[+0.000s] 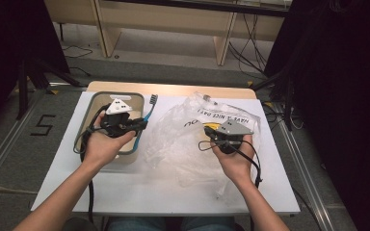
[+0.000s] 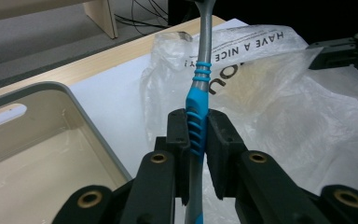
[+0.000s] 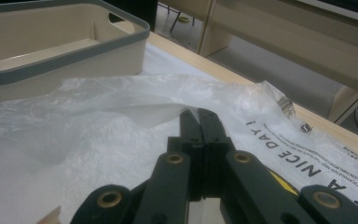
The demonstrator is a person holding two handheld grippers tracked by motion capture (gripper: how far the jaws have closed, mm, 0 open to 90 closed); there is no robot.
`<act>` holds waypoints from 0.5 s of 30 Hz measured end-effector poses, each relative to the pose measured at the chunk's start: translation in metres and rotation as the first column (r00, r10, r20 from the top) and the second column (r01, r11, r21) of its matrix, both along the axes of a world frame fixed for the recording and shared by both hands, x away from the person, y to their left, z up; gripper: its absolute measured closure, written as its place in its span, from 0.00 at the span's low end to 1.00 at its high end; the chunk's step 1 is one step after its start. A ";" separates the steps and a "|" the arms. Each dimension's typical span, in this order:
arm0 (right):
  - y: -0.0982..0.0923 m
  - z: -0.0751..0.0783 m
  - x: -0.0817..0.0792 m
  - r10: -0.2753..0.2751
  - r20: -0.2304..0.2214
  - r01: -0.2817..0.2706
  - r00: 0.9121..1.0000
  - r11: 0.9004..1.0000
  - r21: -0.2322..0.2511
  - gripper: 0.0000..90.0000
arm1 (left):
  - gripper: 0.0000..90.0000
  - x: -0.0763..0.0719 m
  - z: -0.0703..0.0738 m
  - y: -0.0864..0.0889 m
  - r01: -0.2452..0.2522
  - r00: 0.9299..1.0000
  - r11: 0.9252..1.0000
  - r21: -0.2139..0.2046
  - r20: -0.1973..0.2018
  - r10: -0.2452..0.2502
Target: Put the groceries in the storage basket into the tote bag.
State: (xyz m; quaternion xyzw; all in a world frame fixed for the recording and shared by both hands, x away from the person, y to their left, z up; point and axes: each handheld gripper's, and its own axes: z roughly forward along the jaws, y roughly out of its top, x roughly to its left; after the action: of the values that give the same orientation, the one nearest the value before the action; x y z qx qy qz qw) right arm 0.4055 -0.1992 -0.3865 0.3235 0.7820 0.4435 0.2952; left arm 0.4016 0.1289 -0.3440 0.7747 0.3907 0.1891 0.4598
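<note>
A blue and grey toothbrush (image 1: 150, 109) (image 2: 201, 79) is clamped by its ribbed handle in my left gripper (image 1: 142, 124) (image 2: 198, 117), bristle end pointing away over the table. That gripper hovers at the right rim of a beige bin (image 1: 89, 111) (image 2: 70, 95). A crumpled clear plastic bag (image 1: 183, 137) (image 2: 279, 112) (image 3: 98, 121) with black print lies at the table's middle. My right gripper (image 1: 211, 133) (image 3: 199, 114) is shut, pinching a raised fold of the bag's film; it also appears far off in the left gripper view (image 2: 340, 51).
The bin (image 3: 74, 35) has a grey rim, handle slots and an empty inside. A white sheet (image 1: 125, 183) covers the wooden table (image 1: 173, 89). Cables trail from both grippers toward the person. Beyond the table's far edge are wooden furniture legs and floor cables.
</note>
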 end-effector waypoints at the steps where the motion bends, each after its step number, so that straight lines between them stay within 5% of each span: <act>1: 0.000 0.000 0.000 0.000 0.001 0.000 1.000 1.000 0.000 1.00 | 0.89 0.000 0.000 0.000 0.000 1.000 1.000 0.000 0.000 0.000; 15: 0.000 0.000 0.000 -0.001 0.001 0.001 1.000 1.000 0.003 1.00 | 0.89 -0.020 -0.004 -0.026 0.086 0.996 0.996 0.006 0.011 -0.086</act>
State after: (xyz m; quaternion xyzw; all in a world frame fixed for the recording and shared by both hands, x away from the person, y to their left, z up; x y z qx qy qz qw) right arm 0.4056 -0.1994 -0.3862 0.3239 0.7811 0.4447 0.2955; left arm 0.3813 0.1025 -0.3483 0.7910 0.3539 0.1744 0.4676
